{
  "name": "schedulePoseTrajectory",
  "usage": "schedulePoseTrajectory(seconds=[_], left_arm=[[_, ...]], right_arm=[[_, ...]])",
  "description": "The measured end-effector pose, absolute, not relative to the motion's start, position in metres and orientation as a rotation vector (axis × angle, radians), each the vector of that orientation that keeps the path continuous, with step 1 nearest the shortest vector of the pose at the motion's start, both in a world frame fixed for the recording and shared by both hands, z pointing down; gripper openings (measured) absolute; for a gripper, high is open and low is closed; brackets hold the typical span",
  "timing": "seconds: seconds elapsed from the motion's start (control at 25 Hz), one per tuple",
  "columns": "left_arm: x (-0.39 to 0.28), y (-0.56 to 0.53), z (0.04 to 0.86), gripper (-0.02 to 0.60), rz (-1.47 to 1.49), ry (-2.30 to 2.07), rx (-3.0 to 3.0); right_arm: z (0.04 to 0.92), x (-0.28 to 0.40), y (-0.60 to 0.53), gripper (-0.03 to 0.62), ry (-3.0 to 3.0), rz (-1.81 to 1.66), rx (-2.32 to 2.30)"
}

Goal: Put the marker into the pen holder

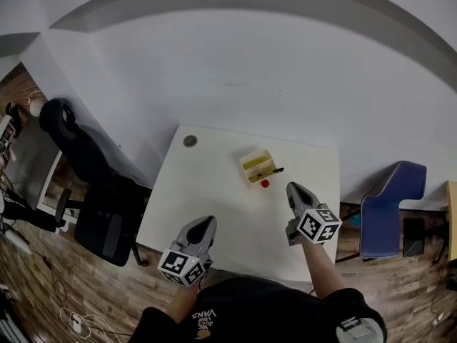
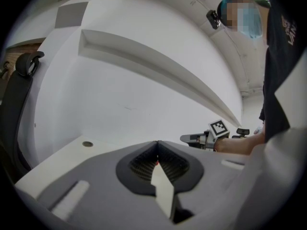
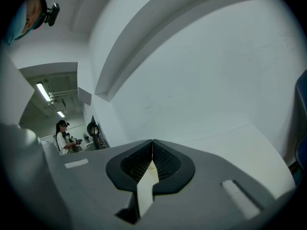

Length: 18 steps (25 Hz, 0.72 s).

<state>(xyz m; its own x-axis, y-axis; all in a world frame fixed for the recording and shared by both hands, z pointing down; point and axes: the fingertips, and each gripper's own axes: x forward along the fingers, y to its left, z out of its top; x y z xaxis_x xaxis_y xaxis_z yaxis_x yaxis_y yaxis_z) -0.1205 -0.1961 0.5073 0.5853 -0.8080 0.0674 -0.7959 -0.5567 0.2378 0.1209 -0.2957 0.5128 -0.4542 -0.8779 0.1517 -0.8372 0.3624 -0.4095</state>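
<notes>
- Across both gripper views, neither the pen holder nor the marker shows. Each tool's grey body fills the lower half and pale wall fills most of the rest.
- Your left gripper (image 2: 157, 142) has its jaws pressed together with nothing pinched. A tiny red speck sits low in the seam, too small to identify.
- Your right gripper (image 3: 152, 141) also has its jaws pressed together and holds nothing.
- Seen from your head, your body covers the middle of the near edge of the white table (image 1: 214, 191), and the bottom of the frame cuts off your arms.
- The pen holder (image 1: 246, 170) is a small cream box with an open top. It stands on the far right part of the table, beyond the right gripper's tips and clear of them.
- The marker (image 1: 270, 171) is dark and thin. It lies tilted in the holder, with one end poking out over the right rim.
- The holder's inside looks yellowish, and it is too small to tell whether anything else is in it.
- A small red object (image 1: 265, 184) lies on the tabletop just beside the holder's near side, between the holder and the right gripper. You cannot tell what it is.
- A round grommet (image 1: 189, 141) sits near the table's far left corner.
- A black office chair (image 1: 93, 184) stands left of the table, and a blue chair (image 1: 389, 202) stands to its right.
</notes>
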Motion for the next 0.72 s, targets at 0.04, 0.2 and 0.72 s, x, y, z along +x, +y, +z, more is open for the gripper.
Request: schedulePoseTrajectory(seconds=[0.04,0.2,0.72], left_arm=[[-0.119,-0.194,0.507,0.054,-0.077,-1.33,2.574],[-0.112,-0.186,0.506,0.054,-0.09,-1.345,2.568],[-0.096,-0.156,0.509,0.054,-0.115,-1.394,2.539]], right_arm=[[0.511,0.121,-0.291,0.003,2.521,-0.665,-1.577],[0.507,0.12,-0.274,0.003,2.547,-0.657,-1.533],[0.508,0.124,-0.222,0.002,2.638,-0.656,-1.442]])
